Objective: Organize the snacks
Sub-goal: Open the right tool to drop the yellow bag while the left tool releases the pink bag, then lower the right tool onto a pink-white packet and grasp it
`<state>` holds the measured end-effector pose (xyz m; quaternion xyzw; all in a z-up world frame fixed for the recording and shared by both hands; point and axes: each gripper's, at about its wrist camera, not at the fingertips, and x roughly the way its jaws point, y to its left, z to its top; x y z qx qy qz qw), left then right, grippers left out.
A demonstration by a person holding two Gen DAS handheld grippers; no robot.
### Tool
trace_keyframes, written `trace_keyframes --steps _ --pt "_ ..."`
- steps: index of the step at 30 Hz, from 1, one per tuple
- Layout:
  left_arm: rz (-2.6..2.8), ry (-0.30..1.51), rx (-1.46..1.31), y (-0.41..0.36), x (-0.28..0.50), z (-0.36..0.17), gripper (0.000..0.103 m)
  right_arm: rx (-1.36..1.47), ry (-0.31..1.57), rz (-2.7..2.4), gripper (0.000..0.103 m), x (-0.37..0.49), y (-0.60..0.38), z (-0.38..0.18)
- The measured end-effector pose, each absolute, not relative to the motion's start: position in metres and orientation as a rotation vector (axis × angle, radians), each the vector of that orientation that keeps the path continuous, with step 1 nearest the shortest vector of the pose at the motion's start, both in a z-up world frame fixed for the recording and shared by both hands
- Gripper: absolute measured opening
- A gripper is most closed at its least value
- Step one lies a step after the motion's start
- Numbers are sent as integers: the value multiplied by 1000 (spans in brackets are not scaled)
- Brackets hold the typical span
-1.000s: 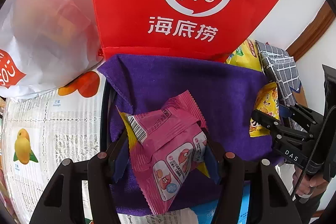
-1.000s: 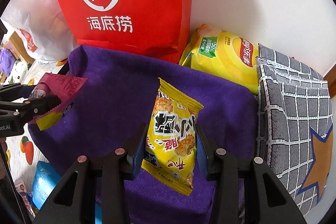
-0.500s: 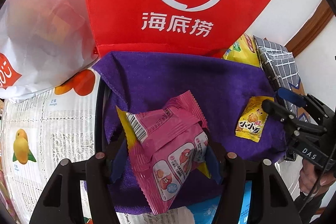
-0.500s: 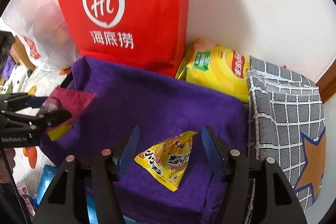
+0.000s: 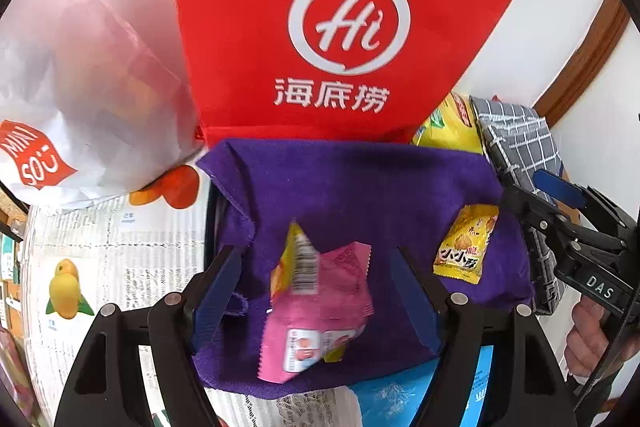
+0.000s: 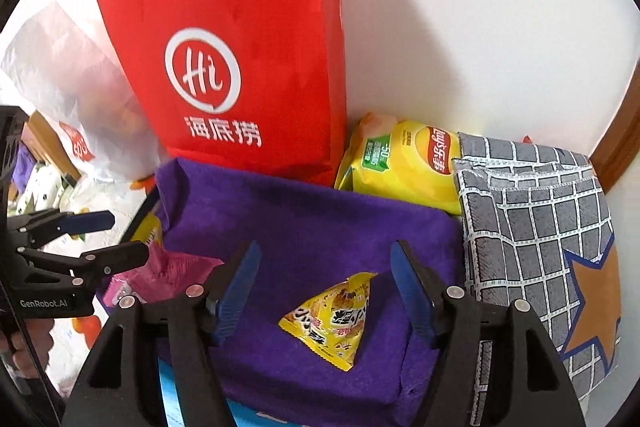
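Observation:
A pink snack packet (image 5: pixel 320 311), blurred and tilted, hangs between the fingers of my left gripper (image 5: pixel 316 255) over the purple cloth (image 5: pixel 360 187). The jaws are opening and neither pad touches it. The right wrist view shows the same pink packet (image 6: pixel 168 273) just below the left gripper (image 6: pixel 130 235). A small yellow snack packet (image 6: pixel 332 319) lies on the purple cloth (image 6: pixel 320 219), below my right gripper (image 6: pixel 326 251). Its jaws are opening too, with nothing between them. From the left, the yellow packet (image 5: pixel 466 247) sits beside the right gripper (image 5: pixel 528 189).
A red paper bag (image 6: pixel 240 75) stands behind the cloth, with a white plastic bag (image 5: pixel 80 75) to its left. A yellow crisp bag (image 6: pixel 400 159) and a grey checked cloth (image 6: pixel 536 227) lie to the right. A blue packet (image 5: pixel 400 395) and a fruit-printed cover (image 5: pixel 100 259) are nearby.
Both grippers opened and rose. The yellow packet fell from the right jaws onto the purple cloth. The pink packet came free of the left pads and tipped over.

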<state>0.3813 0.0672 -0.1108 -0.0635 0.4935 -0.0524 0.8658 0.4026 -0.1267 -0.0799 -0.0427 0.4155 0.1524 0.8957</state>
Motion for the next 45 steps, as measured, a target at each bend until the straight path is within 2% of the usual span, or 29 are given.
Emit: trace_keyframes --steps 2,14,30,34,42,45 --pt "-110 1015 -142 70 378 -106 76 -74 844 303 77 400 -128 -74" --pt "-125 896 -155 75 352 -64 76 -63 728 239 77 360 -130 -38" --pt "-233 813 -139 62 299 1 77 8 760 170 77 231 -159 -36" --pt "-239 821 -110 56 279 3 78 20 770 129 77 204 -172 -45" --pt "-218 836 -12 57 236 -4 78 29 831 73 73 180 -191 -85" --pt "-195 843 -5 63 225 -10 78 -3 868 42 63 179 -194 -104"
